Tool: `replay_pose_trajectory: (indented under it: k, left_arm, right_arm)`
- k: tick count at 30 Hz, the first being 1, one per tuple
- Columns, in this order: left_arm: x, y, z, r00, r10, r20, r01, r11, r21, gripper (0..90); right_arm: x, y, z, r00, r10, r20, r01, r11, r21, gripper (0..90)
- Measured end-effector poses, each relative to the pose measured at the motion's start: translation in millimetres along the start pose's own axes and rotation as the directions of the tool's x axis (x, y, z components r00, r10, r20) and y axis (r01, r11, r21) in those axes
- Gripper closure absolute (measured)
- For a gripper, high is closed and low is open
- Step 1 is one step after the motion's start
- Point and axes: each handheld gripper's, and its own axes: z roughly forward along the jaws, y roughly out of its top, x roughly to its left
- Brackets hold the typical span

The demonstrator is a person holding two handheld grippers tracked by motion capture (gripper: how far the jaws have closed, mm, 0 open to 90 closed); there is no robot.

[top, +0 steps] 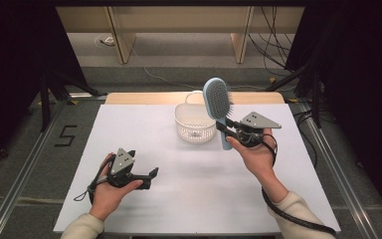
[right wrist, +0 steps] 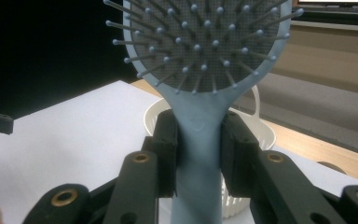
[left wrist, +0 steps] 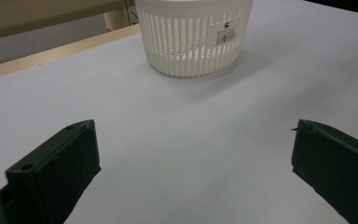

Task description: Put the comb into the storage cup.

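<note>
Hairbrush (top: 218, 99) upright, handle pinched by right tongs (top: 227, 130), poised beside white basket (top: 195, 124) for drop-in; left tongs (top: 151, 174) spread, idle on worktop (top: 189, 194).

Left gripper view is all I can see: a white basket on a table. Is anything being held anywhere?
Observer: Yes. The right tool is shut on the handle of a blue hairbrush.
Operator: Which way does the brush point?
Observer: Head up, bristles toward that tool's camera, raised beside the white basket.
Operator: Anything inside the basket?
Observer: Nothing shows inside it from the high view.
Operator: And my own tool?
Observer: The left tool hangs low over the white table, jaws wide apart, holding nothing.
</note>
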Motion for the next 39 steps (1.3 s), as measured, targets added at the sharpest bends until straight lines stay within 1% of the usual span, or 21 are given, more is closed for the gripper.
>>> replay_pose_trajectory:
  k: [17,39]
  left_arm:
    - [-0.4,0.1,0.4,1.0000,0.001,0.002,-0.001,1.0000,0.000,0.3]
    - [-0.3,0.0,0.2,1.0000,0.002,0.001,-0.002,1.0000,0.000,0.4]
  right_arm:
    - [1.5,1.6,5.0,1.0000,0.002,-0.006,-0.002,1.000,0.004,70.7]
    - [1.8,7.3,10.8,1.0000,0.008,0.000,-0.008,1.000,-0.020,70.7]
